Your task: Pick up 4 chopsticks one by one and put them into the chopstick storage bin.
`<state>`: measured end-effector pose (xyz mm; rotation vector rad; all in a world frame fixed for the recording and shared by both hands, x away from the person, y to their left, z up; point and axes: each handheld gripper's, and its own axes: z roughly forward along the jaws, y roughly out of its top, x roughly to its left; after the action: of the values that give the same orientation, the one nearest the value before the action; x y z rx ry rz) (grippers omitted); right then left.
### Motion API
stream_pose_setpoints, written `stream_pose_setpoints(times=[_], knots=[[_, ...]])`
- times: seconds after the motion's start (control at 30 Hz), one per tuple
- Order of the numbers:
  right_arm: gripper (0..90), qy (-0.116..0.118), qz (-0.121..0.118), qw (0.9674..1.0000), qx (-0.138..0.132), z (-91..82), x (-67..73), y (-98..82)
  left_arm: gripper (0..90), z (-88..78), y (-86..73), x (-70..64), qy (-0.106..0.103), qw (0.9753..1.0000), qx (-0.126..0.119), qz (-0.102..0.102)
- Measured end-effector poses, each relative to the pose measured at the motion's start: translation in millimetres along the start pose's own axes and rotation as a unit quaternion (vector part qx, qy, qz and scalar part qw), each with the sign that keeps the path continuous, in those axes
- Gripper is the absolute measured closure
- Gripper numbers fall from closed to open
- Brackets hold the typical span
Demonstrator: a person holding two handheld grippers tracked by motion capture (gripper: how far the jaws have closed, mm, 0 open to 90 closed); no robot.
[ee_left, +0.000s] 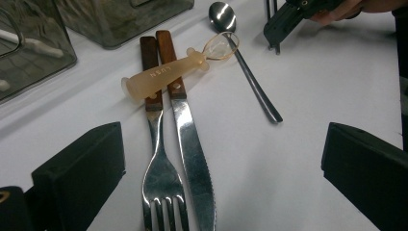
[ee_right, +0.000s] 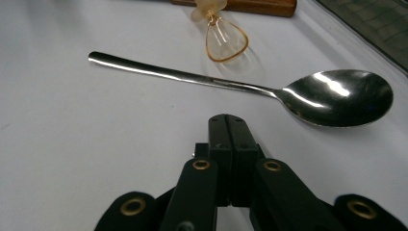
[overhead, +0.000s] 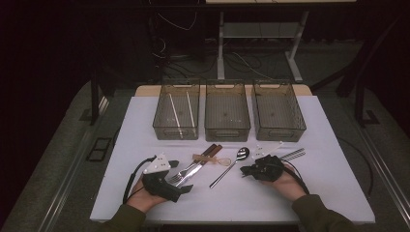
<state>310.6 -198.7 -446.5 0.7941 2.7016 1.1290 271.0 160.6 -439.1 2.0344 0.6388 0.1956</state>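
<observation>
1. We take the metal spoon [ee_right: 269, 91] as the thing in hand: polished steel, a slim straight handle and a deep oval bowl that mirrors the light.
2. It lies flat on the white tabletop [overhead: 319, 188], near the middle, bowl toward the bins and handle slanting back toward us.
3. Our right gripper [ee_right: 228, 126] has its jaws pressed together with nothing between them; the tips point at the spoon's neck from just beside it, apart from it.
4. Just beside the spoon's handle rests a small translucent amber spoon [ee_left: 168, 72], its clear loop-shaped bowl touching or nearly touching the steel handle; its stubby handle lies across the wooden handles of a fork [ee_left: 159, 163] and a knife [ee_left: 192, 154].
5. The fork and knife lie side by side, metal ends toward our left gripper [ee_left: 223, 159], whose jaws stand wide apart around them, holding nothing.
6. Metal chopsticks [overhead: 294, 154] lie on the far side of the right hand [overhead: 285, 186].
7. Three smoky see-through bins [overhead: 227, 116] stand in a row at the far edge; the left one holds white chopsticks [overhead: 180, 112].
</observation>
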Motion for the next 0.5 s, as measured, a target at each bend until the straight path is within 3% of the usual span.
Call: stream_pose_setpoints(times=[0.23, 0.37, 0.5], knots=[[90.0, -0.010, 0.005, 0.9999, -0.008, -7.2, -4.8, 2.4, 0.2, -0.1, 0.1, -0.1, -0.001, 1.0000, 0.000, 0.000], [90.0, -0.047, 0.030, 0.9983, -0.017, -27.5, -22.7, 0.0, 0.2, -0.3, 0.1, -0.3, 0.000, 1.0000, -0.001, 0.000], [90.0, -0.096, 0.068, 0.9930, 0.001, -51.1, -51.2, -13.6, 0.2, 0.3, -0.1, 0.1, -0.001, 1.0000, 0.000, 0.000]])
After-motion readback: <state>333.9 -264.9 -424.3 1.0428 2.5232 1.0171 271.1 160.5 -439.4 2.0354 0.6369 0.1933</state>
